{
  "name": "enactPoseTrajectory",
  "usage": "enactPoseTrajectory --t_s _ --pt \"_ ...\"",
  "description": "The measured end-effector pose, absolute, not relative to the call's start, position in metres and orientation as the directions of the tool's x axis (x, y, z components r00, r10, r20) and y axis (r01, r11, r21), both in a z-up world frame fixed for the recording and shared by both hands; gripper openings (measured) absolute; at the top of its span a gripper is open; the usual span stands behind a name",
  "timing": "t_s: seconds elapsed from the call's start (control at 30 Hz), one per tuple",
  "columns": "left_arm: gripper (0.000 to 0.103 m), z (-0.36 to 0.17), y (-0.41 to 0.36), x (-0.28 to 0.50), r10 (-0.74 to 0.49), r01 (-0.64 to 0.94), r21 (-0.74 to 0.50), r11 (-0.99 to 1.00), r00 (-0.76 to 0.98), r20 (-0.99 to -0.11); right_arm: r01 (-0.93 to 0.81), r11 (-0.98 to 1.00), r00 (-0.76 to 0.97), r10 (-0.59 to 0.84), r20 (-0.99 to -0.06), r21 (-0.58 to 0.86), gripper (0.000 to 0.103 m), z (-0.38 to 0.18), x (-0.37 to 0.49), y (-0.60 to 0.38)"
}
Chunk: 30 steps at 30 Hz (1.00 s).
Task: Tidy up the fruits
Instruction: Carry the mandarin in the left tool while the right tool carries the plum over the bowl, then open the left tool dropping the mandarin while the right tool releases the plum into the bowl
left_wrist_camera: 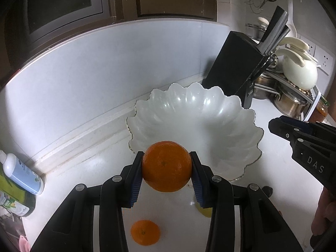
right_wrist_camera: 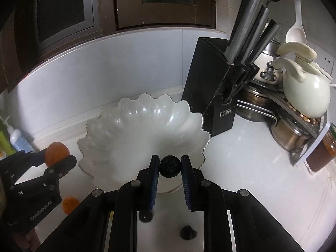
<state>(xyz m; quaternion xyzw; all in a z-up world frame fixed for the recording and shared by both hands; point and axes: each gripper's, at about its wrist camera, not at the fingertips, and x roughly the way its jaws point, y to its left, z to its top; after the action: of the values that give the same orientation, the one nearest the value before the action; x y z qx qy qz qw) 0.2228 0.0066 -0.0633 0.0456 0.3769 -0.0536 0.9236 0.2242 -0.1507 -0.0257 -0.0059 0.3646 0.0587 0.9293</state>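
Note:
A white scalloped bowl stands empty on the white counter; it also shows in the right wrist view. My left gripper is shut on an orange and holds it above the counter at the bowl's near rim; the right wrist view shows that orange left of the bowl. My right gripper is shut on a small dark round fruit at the bowl's near rim. A second orange and a yellow fruit lie on the counter below. Two dark fruits lie under the right gripper.
A black knife block stands right behind the bowl. A rack with steel pots and a cream kettle fills the back right. Bottles stand at the left edge. A tiled wall runs behind the counter.

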Motion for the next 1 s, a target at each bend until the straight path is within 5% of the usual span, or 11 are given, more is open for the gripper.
enactPoseTrajectory --t_s 1.0 --pt "0.042 -0.085 0.006 0.279 -0.066 0.143 0.04 0.989 0.662 -0.746 -0.116 0.993 0.65 0.098 -0.754 0.029 0.022 -0.057 0.273 -0.14"
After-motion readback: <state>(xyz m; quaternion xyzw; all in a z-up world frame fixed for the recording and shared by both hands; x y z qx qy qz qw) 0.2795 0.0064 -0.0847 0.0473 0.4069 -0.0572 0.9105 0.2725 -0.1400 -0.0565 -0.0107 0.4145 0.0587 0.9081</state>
